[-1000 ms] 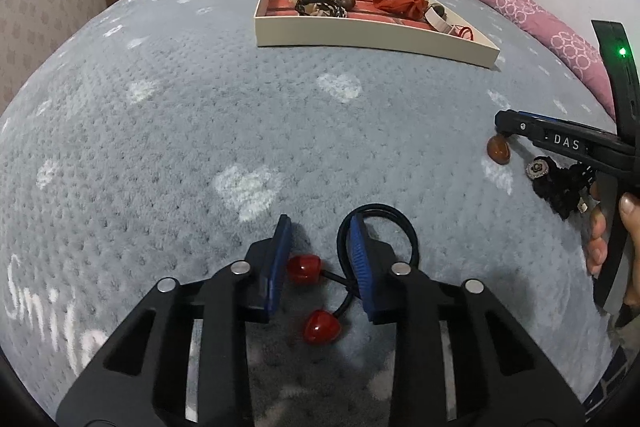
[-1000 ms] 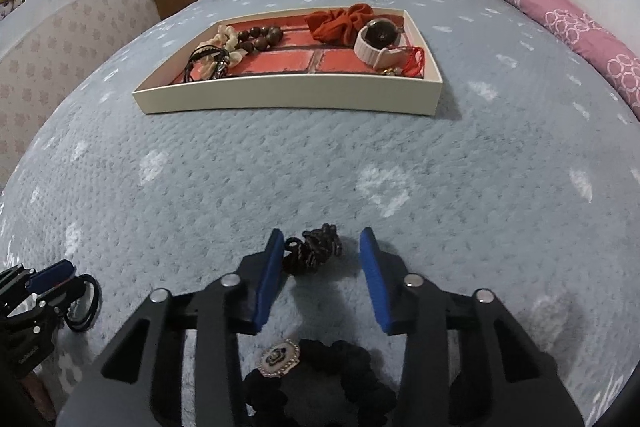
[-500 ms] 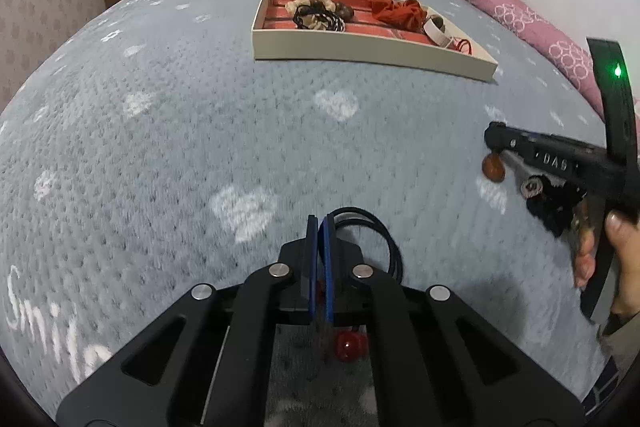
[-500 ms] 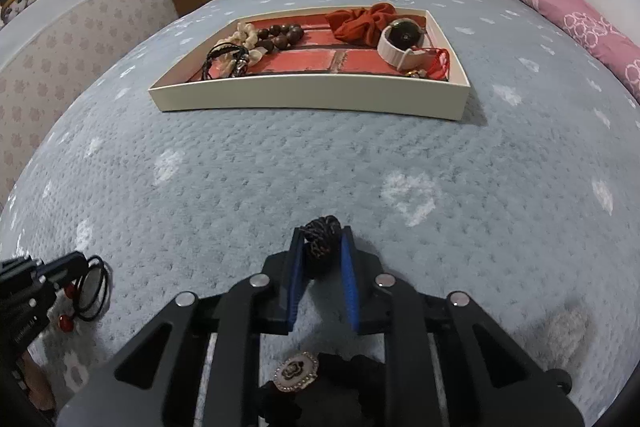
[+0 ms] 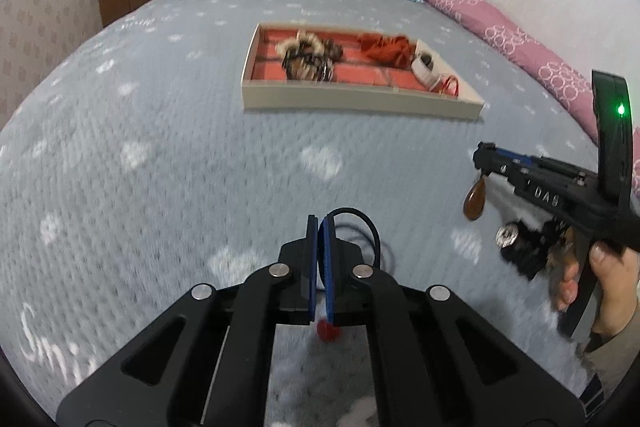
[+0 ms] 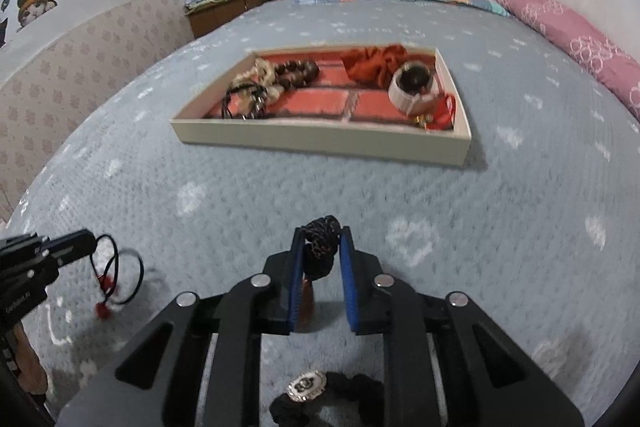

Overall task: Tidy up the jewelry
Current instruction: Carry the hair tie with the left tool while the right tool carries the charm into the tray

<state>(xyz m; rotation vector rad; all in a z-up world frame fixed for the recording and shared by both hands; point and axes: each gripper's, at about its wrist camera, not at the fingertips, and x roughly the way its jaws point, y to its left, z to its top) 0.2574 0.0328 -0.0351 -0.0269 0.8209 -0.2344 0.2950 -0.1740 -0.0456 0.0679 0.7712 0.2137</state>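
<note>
A: What is held at this moment?

B: The left gripper (image 5: 318, 223) is closed almost flat on a thin black cord hair tie with red beads (image 6: 116, 277); its loop hangs clear of the grey quilted bedspread (image 5: 160, 187); the right gripper (image 6: 322, 247) is clamped, with a narrow gap kept, on the dark braided knot of a cord (image 6: 320, 245) from which an amber teardrop pendant (image 5: 475, 201) dangles.

A: And the destination?

B: The shallow cream tray with a red brick-patterned lining (image 6: 320, 141) lies well ahead on the bed, apart from both tools; wooden and pale bead bracelets (image 6: 280, 77), a rust-red fabric scrunchie (image 6: 374, 65) and a white band around something dark (image 6: 412, 89) are already seen inside it.

A: How much is left?

B: The task is judged well advanced; two pieces are lifted but not yet delivered; a black scrunchie with a round metallic charm (image 6: 328, 393) is left on the bedspread beneath the right gripper; whether more lies out of view cannot be told.
</note>
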